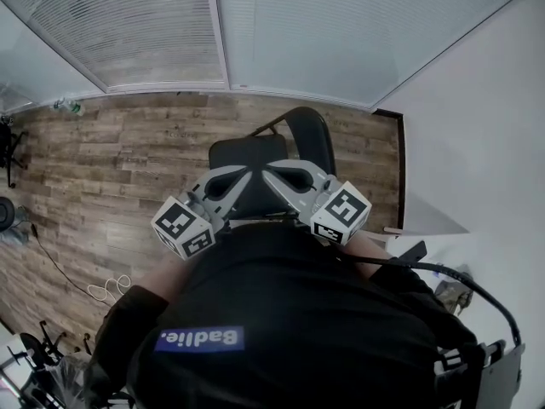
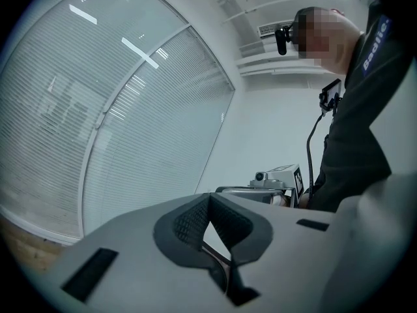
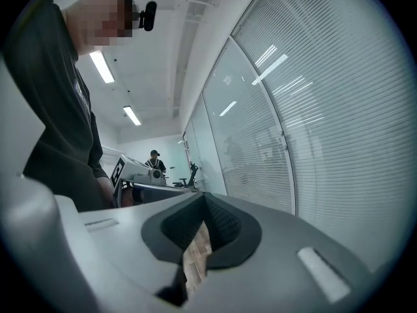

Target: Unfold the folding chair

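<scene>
Both claws shut and empty above the folding chair (image 1: 254, 153).

The left claw (image 1: 241, 175) and right claw (image 1: 274, 175) sit tip to tip, each with its jaws pressed together on nothing, aimed toward the blinds (image 1: 153, 24). The black chair stands on the wood floor (image 1: 111, 169) at 12 o'clock from the person (image 1: 281, 313), with its backrest at 1 o'clock from the seat.

LIGHT: soft daylight is coming through the blinds (image 1: 153, 32) along the top of the head view; strip lights (image 3: 101, 67) are glowing upper left in the right gripper view | GLARE: streaks are reflecting on the panes (image 2: 140, 52) | DISTORTION: fisheye is bending edges, corners are going black | FOCUS: near foreground is blurring
</scene>
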